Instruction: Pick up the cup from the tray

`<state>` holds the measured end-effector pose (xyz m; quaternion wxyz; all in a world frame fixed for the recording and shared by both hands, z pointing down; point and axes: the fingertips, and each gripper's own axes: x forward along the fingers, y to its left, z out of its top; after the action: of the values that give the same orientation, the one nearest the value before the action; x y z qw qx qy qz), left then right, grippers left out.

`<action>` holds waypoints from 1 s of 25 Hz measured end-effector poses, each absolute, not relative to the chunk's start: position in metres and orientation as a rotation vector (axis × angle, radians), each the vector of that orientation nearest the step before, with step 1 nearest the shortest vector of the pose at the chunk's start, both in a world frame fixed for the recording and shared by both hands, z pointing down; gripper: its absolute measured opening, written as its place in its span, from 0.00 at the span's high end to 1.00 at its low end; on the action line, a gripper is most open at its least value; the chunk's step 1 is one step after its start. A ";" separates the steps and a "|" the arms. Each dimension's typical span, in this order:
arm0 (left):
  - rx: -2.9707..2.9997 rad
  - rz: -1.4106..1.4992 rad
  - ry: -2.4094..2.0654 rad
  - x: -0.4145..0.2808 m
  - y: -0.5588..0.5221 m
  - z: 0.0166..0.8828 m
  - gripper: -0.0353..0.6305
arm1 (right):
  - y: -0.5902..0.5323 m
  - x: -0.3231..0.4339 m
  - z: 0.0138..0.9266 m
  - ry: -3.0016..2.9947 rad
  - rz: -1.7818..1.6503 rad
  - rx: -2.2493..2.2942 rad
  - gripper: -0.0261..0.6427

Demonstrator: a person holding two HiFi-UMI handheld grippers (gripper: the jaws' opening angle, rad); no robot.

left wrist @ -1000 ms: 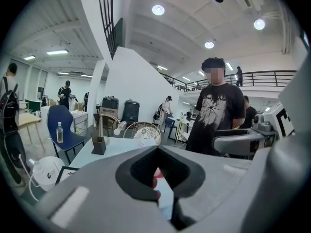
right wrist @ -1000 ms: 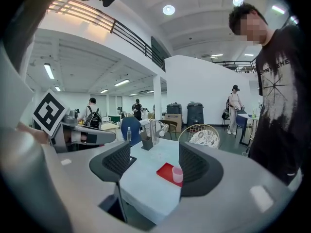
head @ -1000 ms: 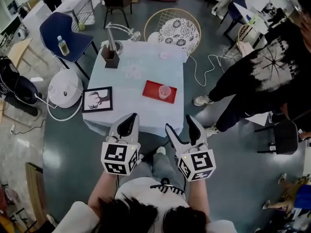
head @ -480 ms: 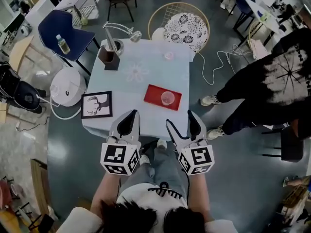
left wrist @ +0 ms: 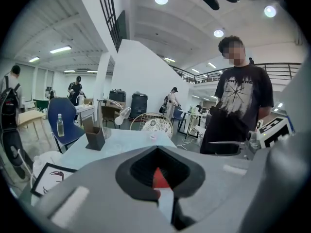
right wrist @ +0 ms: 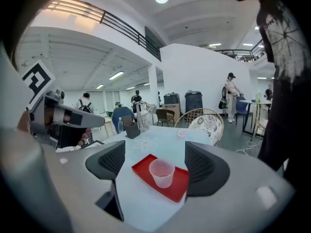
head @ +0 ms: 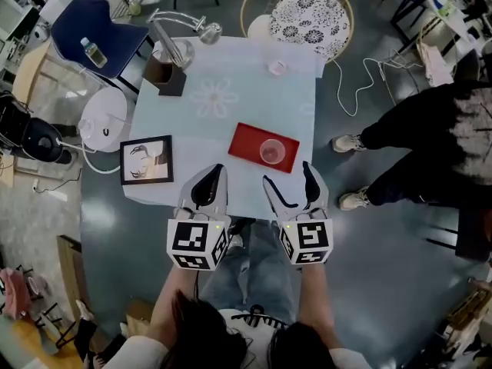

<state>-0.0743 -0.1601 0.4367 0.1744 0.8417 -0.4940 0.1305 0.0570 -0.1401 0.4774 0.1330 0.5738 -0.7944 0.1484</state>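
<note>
I am holding the right gripper [head: 290, 183] at the table [head: 231, 75] edge, its jaws spread wide and empty. The pink cup [head: 270, 151] is standing upright on the red tray [head: 247, 141] just ahead, untouched. My left gripper [head: 207, 189] is hovering alongside, jaws pressed together on nothing.

Seen from the left gripper [left wrist: 158, 154], its pressed-together jaws cover most of the bench [left wrist: 121, 142]: only a red sliver of tray [left wrist: 158, 179] shows between them, the cup [right wrist: 162, 173] not at all. The right gripper's [right wrist: 158, 163] right-hand jaw hides one tray corner.
</note>
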 end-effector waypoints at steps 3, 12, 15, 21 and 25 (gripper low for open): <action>2.338 0.384 -1.413 -0.073 -0.167 0.458 0.95 | -0.151 0.056 0.506 -2.278 0.460 1.650 0.37; 2.294 0.444 -1.428 -0.071 -0.191 0.506 0.95 | -0.178 0.052 0.567 -2.240 0.489 1.589 0.32; 2.281 0.441 -1.417 -0.071 -0.196 0.518 0.95 | -0.186 0.051 0.581 -2.223 0.486 1.579 0.32; 2.241 0.445 -1.400 -0.070 -0.202 0.534 0.95 | -0.198 0.046 0.591 -2.222 0.489 1.538 0.34; 2.263 0.446 -1.379 -0.067 -0.209 0.538 0.95 | -0.205 0.045 0.595 -2.223 0.511 1.545 0.36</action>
<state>-0.0670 -0.2089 0.5380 0.2253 0.8205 -0.4999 0.1619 0.0447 -0.2052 0.5952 0.1920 0.5503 -0.7919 0.1822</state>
